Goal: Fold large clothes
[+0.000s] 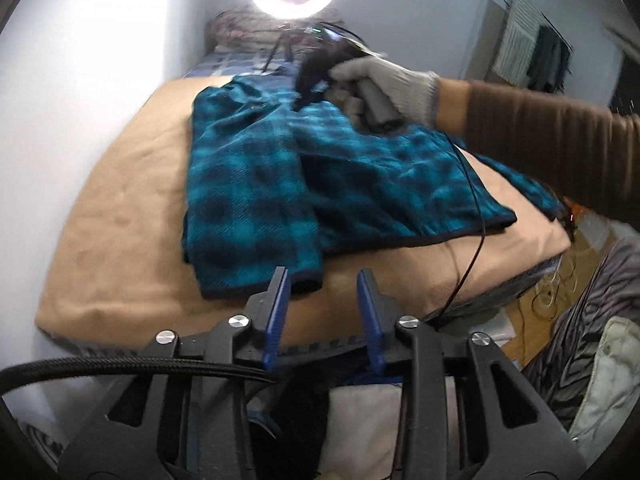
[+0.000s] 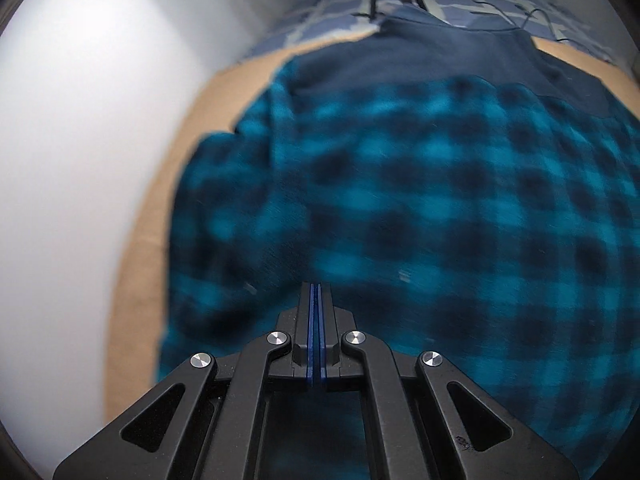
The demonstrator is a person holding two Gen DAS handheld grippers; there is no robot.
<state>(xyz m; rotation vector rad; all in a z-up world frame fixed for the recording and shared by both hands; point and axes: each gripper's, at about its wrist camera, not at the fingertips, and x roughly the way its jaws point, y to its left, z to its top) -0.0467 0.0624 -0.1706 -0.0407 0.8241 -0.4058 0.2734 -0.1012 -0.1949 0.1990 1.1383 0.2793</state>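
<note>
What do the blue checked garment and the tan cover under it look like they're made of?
The teal-and-black checked garment looks like soft fleece or brushed flannel: a fuzzy matte surface, with dark binding along its hem. The tan bed cover seems a smooth, matte woven cloth, faintly wrinkled; the exact fibre is unclear.

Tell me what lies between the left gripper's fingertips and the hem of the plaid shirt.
Only bare tan blanket. In the left wrist view the left gripper stands open with nothing between its fingers, just short of the plaid shirt, whose nearest hem lies beside its left fingertip.
</note>
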